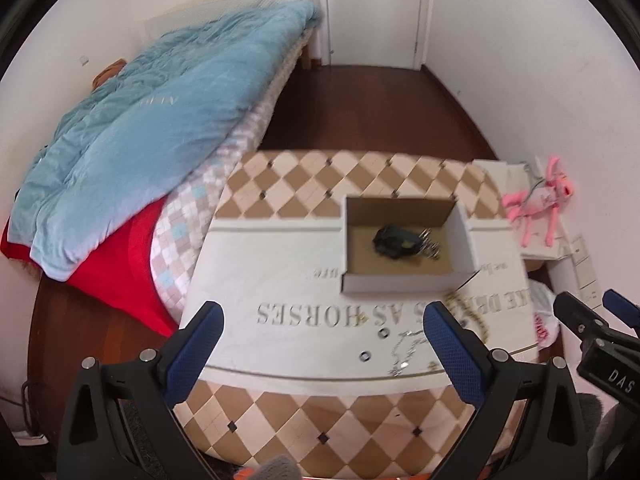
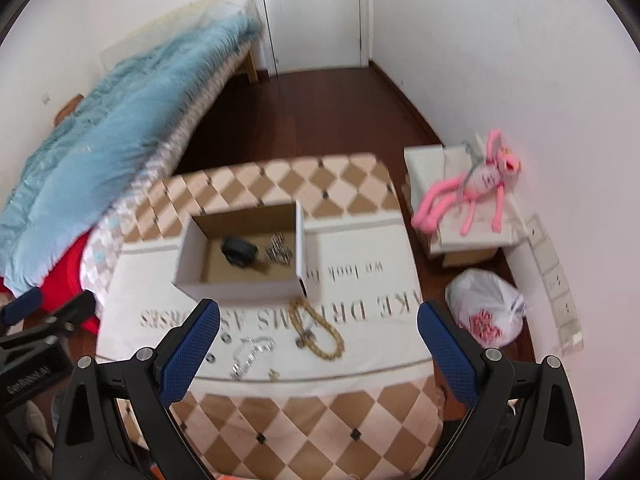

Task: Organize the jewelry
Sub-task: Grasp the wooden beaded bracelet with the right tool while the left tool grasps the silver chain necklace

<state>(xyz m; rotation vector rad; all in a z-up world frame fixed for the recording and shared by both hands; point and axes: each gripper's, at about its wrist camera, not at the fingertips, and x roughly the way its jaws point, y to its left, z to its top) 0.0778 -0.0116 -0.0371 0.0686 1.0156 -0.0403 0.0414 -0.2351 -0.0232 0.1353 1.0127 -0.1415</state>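
A small open cardboard box [image 1: 404,282] [image 2: 244,290] sits on a white printed cloth [image 1: 280,280] over a checkered table. Inside lie a black item [image 1: 394,240] [image 2: 239,252] and a silver piece [image 1: 430,246] [image 2: 278,254]. On the cloth in front lie a gold chain [image 2: 316,330] [image 1: 466,312], a silver chain [image 2: 250,354] [image 1: 404,350] and two small rings [image 1: 383,333] [image 1: 365,356]. My left gripper [image 1: 324,344] is open and empty above the cloth's near edge. My right gripper [image 2: 318,344] is open and empty, hovering over the gold chain.
A bed with a blue quilt [image 1: 152,128] and red cloth [image 1: 124,260] is left of the table. A pink plush toy [image 2: 472,196] lies on boxes at right, with a white plastic bag [image 2: 484,308] on the floor. A door [image 1: 372,8] is at the back.
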